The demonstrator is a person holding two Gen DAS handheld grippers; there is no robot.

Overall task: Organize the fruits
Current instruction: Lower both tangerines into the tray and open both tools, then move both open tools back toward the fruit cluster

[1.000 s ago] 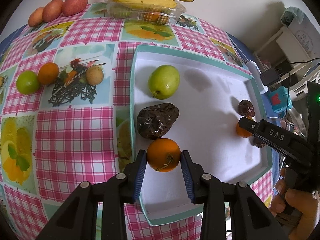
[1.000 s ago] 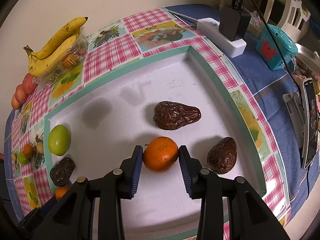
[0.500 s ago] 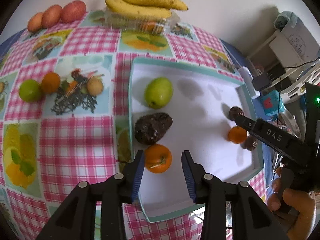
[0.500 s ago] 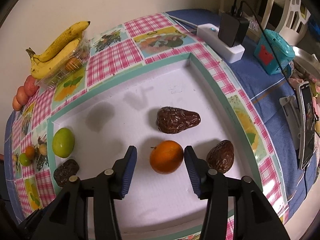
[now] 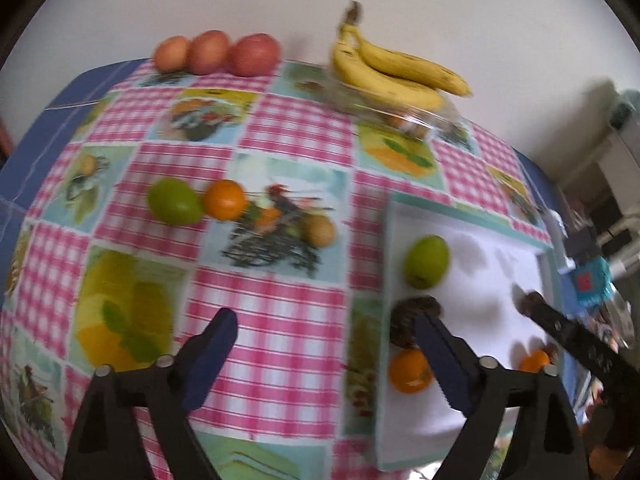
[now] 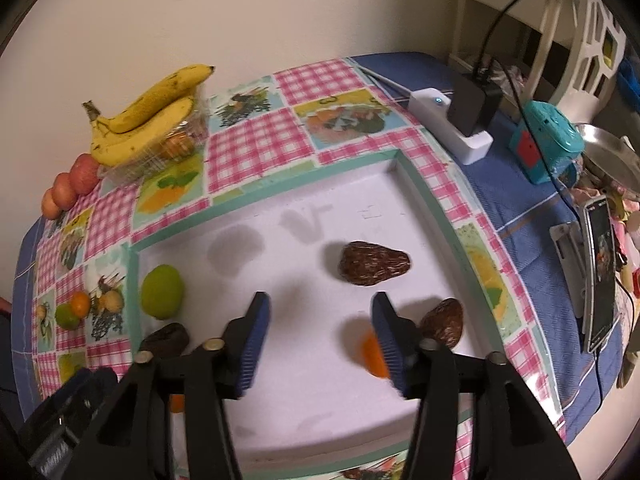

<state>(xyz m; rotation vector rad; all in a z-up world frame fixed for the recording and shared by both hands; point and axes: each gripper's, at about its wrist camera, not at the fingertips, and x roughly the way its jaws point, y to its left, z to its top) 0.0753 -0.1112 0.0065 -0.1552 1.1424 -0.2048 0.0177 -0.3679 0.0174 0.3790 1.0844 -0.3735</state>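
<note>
Teal tray rim (image 6: 434, 208) beside empty tongs (image 6: 320, 330)

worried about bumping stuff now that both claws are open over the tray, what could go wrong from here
The right claw hangs open with one finger beside the orange; a sideways swing could roll it into the dark avocado. The left claw is open, its right finger close over another orange and dark fruit at the tray edge, so it could clip them.

Soft indoor light, strong fisheye curvature, motion blur in both views

The left wrist view is being smeared throughout; soft shadows are being cast on the white tray (image 6: 304, 364), and dark vignetting is being shown at the corners.
</note>
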